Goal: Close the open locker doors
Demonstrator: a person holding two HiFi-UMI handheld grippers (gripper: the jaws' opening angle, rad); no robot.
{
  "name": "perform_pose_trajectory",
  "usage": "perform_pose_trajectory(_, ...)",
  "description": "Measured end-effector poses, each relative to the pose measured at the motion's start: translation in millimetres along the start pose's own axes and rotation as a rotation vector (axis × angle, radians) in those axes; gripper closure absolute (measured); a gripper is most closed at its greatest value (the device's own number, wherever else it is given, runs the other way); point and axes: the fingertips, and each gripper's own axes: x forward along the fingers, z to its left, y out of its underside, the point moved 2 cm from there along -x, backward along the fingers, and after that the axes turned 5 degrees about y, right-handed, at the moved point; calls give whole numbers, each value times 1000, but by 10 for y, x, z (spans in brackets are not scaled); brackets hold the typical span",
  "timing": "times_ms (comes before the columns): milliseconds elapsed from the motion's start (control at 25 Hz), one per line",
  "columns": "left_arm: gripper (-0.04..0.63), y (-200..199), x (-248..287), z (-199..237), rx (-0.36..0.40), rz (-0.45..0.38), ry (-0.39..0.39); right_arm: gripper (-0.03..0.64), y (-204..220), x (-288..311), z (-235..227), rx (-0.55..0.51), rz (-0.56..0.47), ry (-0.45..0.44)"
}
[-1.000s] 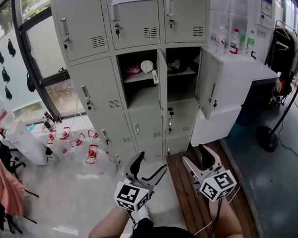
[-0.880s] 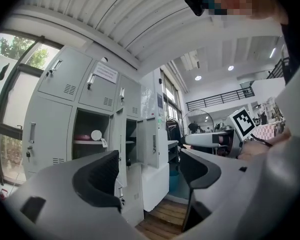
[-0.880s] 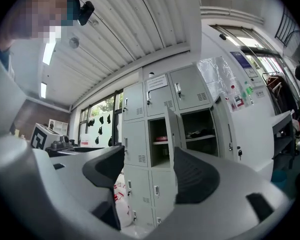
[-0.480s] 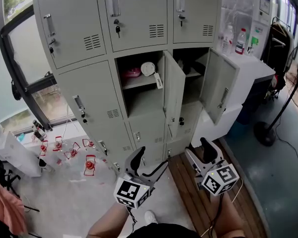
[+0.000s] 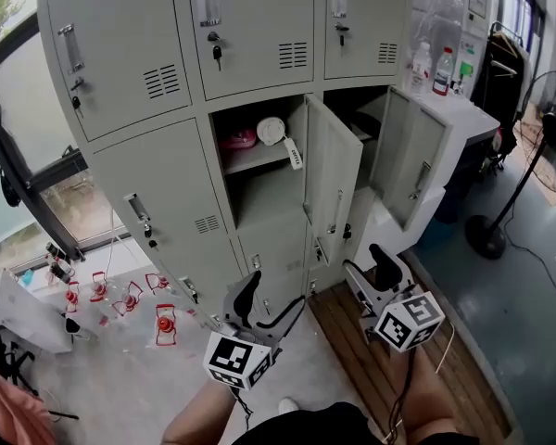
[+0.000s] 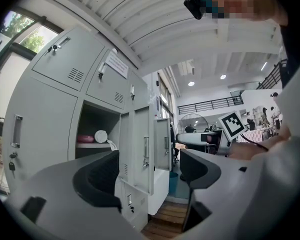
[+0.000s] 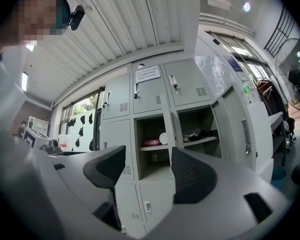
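Note:
The grey locker cabinet (image 5: 148, 184) has two doors standing open in its middle row. The centre door (image 5: 334, 188) swings out toward me, baring a shelf with a pink item and a white round thing (image 5: 271, 130). The right door (image 5: 410, 170) hangs open beside it. My left gripper (image 5: 278, 290) is open and empty, low in front of the bottom lockers; its own view looks at both doors (image 6: 140, 149). My right gripper (image 5: 366, 265) hovers below the open doors, its jaws closing with nothing between them; the open compartments (image 7: 152, 151) lie beyond it.
A white counter (image 5: 463, 109) with bottles (image 5: 435, 68) stands right of the lockers, and a pedestal fan (image 5: 547, 137) beyond it. Small red items (image 5: 167, 323) lie on the floor at the left. A wooden strip (image 5: 352, 341) runs under my right gripper.
I have stepped closer to the lockers, so the open doors loom larger and nearer to both grippers. The grippers keep their places low in the view.

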Motion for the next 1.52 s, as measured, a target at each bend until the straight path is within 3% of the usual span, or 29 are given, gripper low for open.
perform_pose_trajectory(400,206,-8,72,100,-10,-18,4,325,19,215,-46,-10,13,-6)
perform_pose_trajectory(1520,206,111,791,530,-19,-9,-148,367,269,1222,-520,33,95,-216)
